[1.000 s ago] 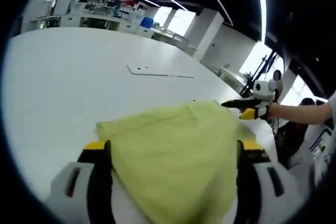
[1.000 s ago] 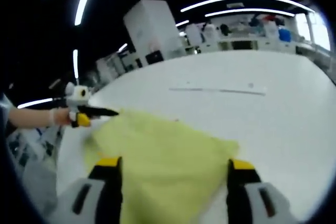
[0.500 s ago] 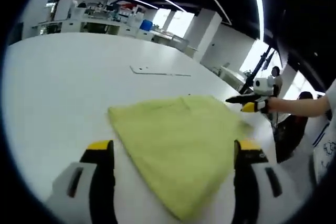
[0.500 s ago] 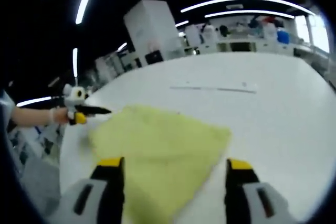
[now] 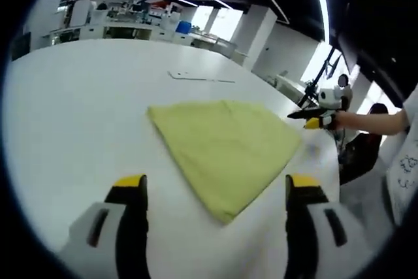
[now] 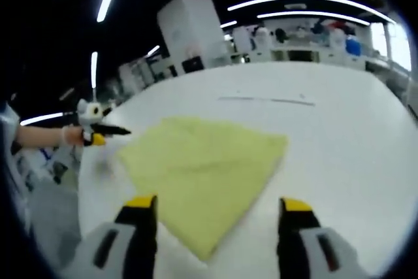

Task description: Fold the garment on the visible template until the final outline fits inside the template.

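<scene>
A yellow-green garment (image 5: 225,145) (image 6: 206,161) lies folded flat on the white table (image 5: 78,109) (image 6: 353,135), roughly a rectangle with one corner toward each camera. My left gripper (image 5: 215,184) is open, its yellow-tipped jaws wide apart just short of the cloth's near corner, holding nothing. My right gripper (image 6: 215,204) is also open and empty at the opposite near corner. Each gripper appears in the other's view, hand-held beside the cloth: the right gripper (image 5: 312,117) and the left gripper (image 6: 98,134). A thin template line (image 5: 199,78) (image 6: 264,100) marks the table beyond the garment.
The table edge curves close behind each hand-held gripper. Desks, shelves and white cabinets (image 6: 189,31) stand far back in the room. A person's forearm (image 5: 372,122) reaches in from the right; a sleeve shows at the edge.
Both cameras pulled back from the garment. A second ago the cloth filled the space between the jaws; now it lies flat on the table ahead of both open grippers.
</scene>
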`<state>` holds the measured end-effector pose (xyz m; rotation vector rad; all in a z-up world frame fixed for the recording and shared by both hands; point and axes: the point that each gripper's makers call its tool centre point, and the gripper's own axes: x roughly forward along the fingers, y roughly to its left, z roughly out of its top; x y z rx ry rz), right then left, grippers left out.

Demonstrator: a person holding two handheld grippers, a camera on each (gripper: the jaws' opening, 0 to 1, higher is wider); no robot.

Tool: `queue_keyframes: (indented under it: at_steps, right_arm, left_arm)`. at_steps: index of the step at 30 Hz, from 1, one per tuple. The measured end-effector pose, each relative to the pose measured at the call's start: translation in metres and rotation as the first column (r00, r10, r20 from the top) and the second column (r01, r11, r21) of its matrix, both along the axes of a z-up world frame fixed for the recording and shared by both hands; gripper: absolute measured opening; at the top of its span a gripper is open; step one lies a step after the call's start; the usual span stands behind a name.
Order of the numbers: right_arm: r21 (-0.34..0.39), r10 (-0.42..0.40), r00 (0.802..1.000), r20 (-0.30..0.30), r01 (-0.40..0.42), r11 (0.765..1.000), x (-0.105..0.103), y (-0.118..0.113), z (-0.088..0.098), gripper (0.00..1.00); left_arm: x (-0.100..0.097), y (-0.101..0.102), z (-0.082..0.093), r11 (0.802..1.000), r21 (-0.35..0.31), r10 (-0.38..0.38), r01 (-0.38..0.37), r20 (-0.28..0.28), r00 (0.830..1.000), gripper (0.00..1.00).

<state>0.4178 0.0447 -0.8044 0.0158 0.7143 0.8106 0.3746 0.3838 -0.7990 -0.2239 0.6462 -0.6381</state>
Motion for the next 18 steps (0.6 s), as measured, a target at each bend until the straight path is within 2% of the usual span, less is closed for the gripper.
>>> queue_keyframes:
  at_steps: [3, 6, 8, 10, 14, 18]
  right_arm:
    - [-0.035, 0.017, 1.000, 0.008, -0.017, 0.999, -0.010, -0.003, -0.001, 0.72]
    - [-0.036, 0.019, 1.000, 0.000, -0.019, 0.999, -0.017, -0.006, -0.002, 0.68]
    - [-0.054, 0.014, 1.000, -0.003, -0.014, 0.998, -0.020, -0.009, -0.005, 0.59]
    - [-0.079, 0.020, 1.000, -0.011, -0.021, 0.997, -0.026, -0.012, -0.010, 0.47]
    - [-0.075, 0.012, 1.000, -0.028, -0.014, 0.997, -0.033, -0.013, -0.013, 0.38]
    - [-0.055, 0.000, 0.999, -0.048, -0.002, 0.998, -0.037, -0.012, -0.013, 0.25]
  left_arm:
    - [-0.006, 0.001, 0.000, 1.000, 0.000, -0.002, 0.002, -0.001, 1.000, 0.79]
    - [-0.018, -0.003, -0.003, 1.000, 0.005, -0.012, 0.012, -0.014, 1.000, 0.75]
    - [-0.026, -0.007, -0.006, 1.000, -0.011, -0.021, 0.021, -0.031, 0.999, 0.72]
    - [-0.032, -0.008, -0.009, 1.000, 0.002, -0.026, 0.026, -0.031, 0.999, 0.68]
    - [-0.033, -0.006, -0.015, 0.999, 0.006, -0.035, 0.035, -0.038, 0.999, 0.54]
    - [-0.035, -0.011, -0.015, 1.000, 0.004, -0.030, 0.030, -0.028, 0.999, 0.41]
